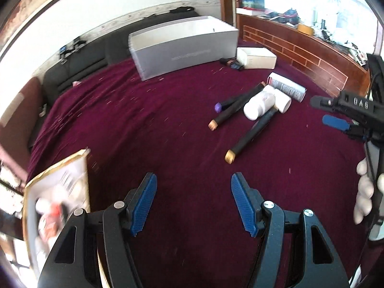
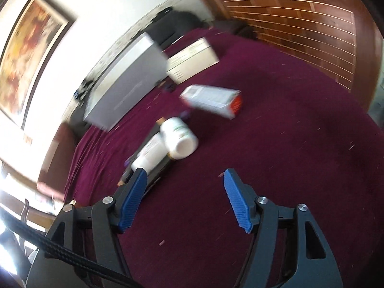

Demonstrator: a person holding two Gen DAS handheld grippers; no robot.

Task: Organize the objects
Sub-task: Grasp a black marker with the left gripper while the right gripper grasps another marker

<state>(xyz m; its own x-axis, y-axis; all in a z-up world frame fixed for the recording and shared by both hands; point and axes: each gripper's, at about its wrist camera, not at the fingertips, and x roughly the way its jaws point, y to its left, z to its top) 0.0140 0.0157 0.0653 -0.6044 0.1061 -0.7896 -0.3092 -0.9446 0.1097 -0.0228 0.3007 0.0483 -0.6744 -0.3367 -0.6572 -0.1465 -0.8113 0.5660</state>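
On the maroon cloth lies a small pile: two white bottles (image 1: 260, 104) (image 2: 178, 138), a white printed carton (image 1: 286, 87) (image 2: 212, 100), and three black sticks with gold or purple ends (image 1: 249, 134). My left gripper (image 1: 194, 180) hovers open over bare cloth, well short of the pile, nothing between its blue pads. My right gripper (image 2: 184, 176) is open too, just short of the nearer bottle (image 2: 151, 154), whose end sits right by the left pad; its jaws hold nothing. In the left wrist view the right gripper (image 1: 336, 110) comes in from the right edge, held by a white-gloved hand (image 1: 364, 192).
A large white open box (image 1: 182, 48) (image 2: 127, 88) stands at the back of the cloth, a smaller white box (image 1: 256, 57) (image 2: 192, 60) beside it. A printed box (image 1: 55, 196) sits at the near left. A wooden slatted wall (image 1: 300, 50) runs along the right.
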